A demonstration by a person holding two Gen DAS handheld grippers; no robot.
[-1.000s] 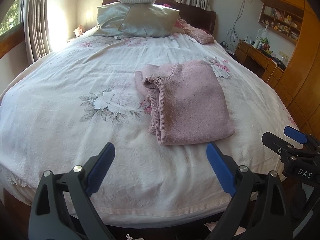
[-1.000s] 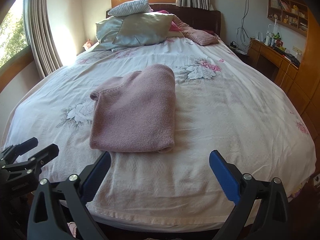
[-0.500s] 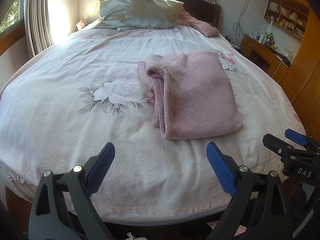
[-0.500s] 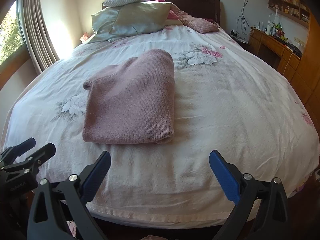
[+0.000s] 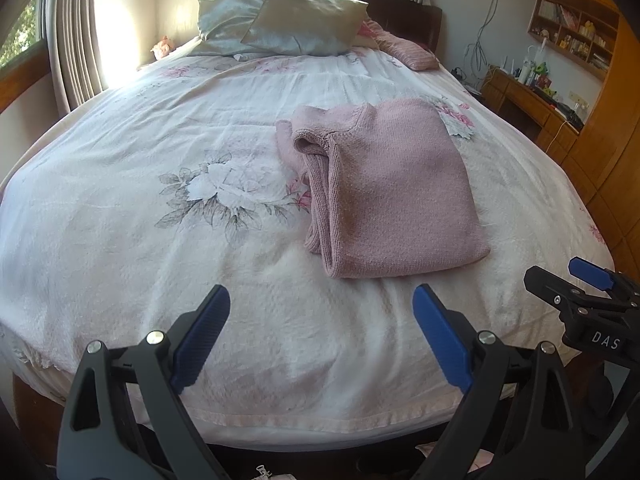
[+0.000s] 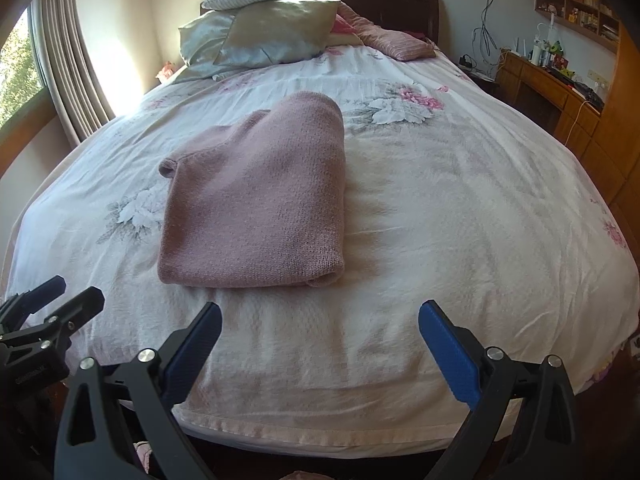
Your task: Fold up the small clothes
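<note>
pink knit sweater [image 5: 392, 188] lies folded into a neat rectangle on a bed [image 5: 120, 240] covered by a white spread printed with grey and pink flowers, sitting a little right of centre in the left wrist view and left of centre in the right wrist view. its layered folded edges and a tucked sleeve show along its left side; the top face is smooth. the left gripper [image 5: 320, 330] hangs at the near edge of the bed, its blue-padded jaws spread wide and holding nothing, the sweater just beyond them and apart from both pads. the right gripper [image 6: 320, 344] hangs likewise at the near edge, jaws wide and empty, the sweater's near hem lying just past its left pad without touching. each tool shows at the margin of the other's view, side by side. at the far end, pillows [image 5: 296, 24] are stacked against a dark headboard [image 6: 384, 4] below a sunlit window. curtains [image 6: 68, 76] hang on the left; a wooden desk [image 5: 532, 100] and cluttered shelves [image 5: 572, 36] stand on the right.
</note>
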